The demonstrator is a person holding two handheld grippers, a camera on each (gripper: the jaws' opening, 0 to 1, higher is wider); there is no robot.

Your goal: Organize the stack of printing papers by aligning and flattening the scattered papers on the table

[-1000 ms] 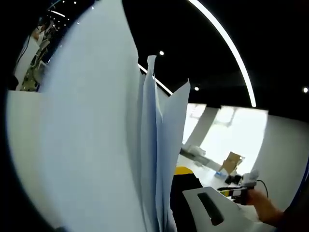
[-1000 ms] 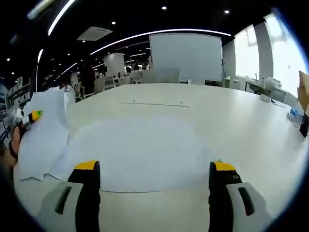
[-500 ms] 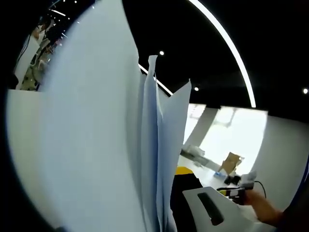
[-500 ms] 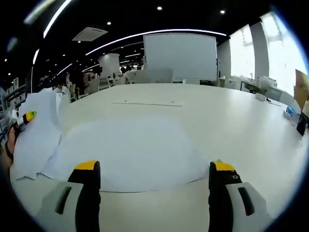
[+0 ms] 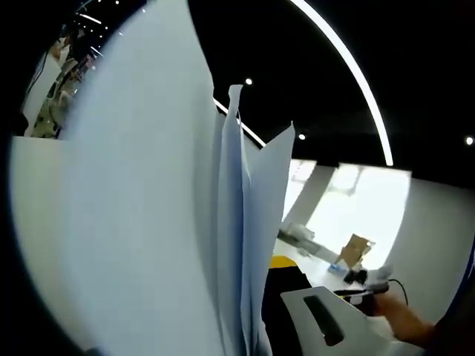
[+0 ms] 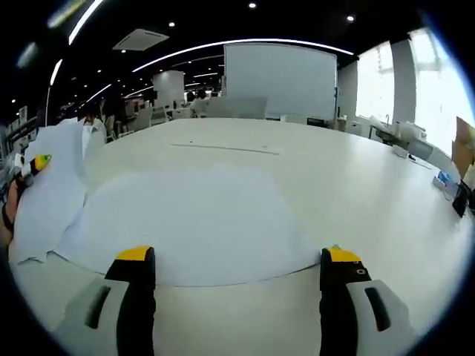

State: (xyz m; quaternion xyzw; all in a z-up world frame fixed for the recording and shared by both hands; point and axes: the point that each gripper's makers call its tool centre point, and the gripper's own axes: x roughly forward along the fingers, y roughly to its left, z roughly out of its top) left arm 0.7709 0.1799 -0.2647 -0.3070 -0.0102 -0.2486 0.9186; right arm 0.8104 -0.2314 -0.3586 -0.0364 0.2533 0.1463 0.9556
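Left tongs (image 5: 260, 311): closed on a sheaf of printing papers (image 5: 148, 222), which stand upright and fan out in front of the left gripper view; the sheet edges splay apart near the top rather than lining up.
Right tongs (image 6: 236, 297): wide, holding nothing, jaws hovering low over the counter (image 6: 356, 170) at the near edge of a flat sheet (image 6: 200, 222).
Where the papers are: one part held up by the left tongs, seen from the right gripper view as a crumpled white bundle (image 6: 48, 185) at far left; the flat sheet lies on the counter just beside it, their edges overlapping or touching at the left.
What has changed: over the last second the left gripper view is almost the same, so the held sheaf has stayed put. The right gripper view has shifted, with the flat sheet's near edge now sitting closer to the jaws; that looks like camera motion, not the sheet sliding.
Meaning for the task: alignment is not yet done; the flat sheet is probably next to be gathered.
Edges: the flat sheet's near edge is curved and free, easy to reach.
Open room: bare counter stretches ahead and to the right.
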